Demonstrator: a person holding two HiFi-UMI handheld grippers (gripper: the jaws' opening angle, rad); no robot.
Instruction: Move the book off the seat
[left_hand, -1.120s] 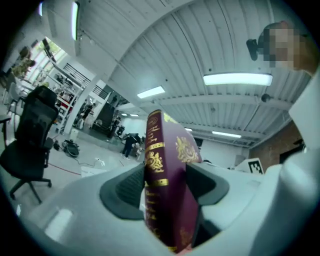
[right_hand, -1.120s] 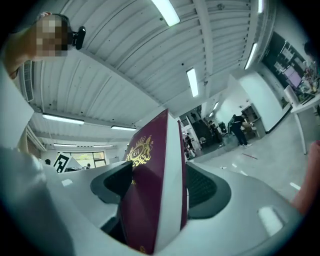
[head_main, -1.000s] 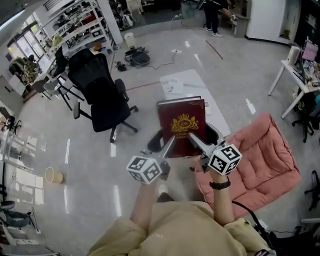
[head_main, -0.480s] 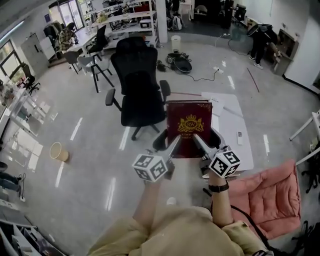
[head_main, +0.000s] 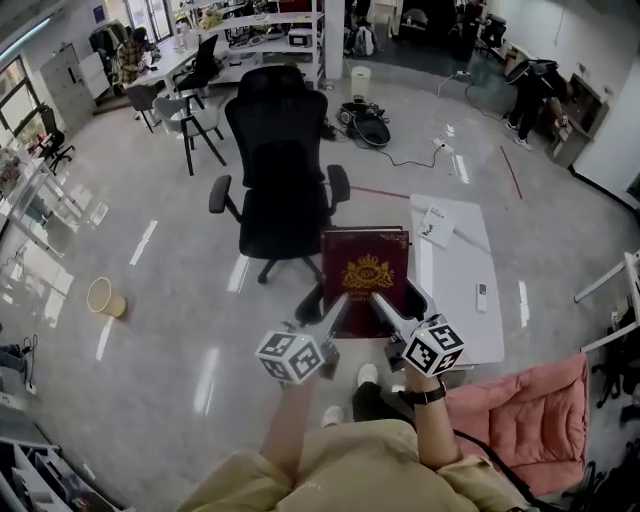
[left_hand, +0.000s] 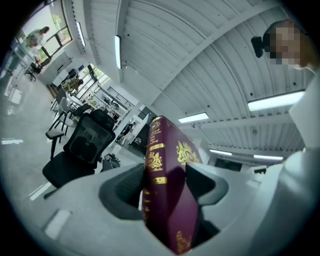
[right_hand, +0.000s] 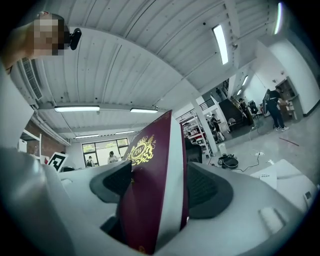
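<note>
Black office chair (head_main: 280, 170) and low white counter (head_main: 462, 300) flank the burgundy book (head_main: 365, 268), which is held flat in the air, clear of the pink seat (head_main: 520, 420) at lower right. Left gripper (head_main: 336, 305) and right gripper (head_main: 386, 305) each pinch its near edge; the paired hold likely keeps the heavy volume level.

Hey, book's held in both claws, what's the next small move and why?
Probably ease the book right and lower it onto the white table: left claw and right claw both clamp it in the air, already clear of the pink seat.
</note>
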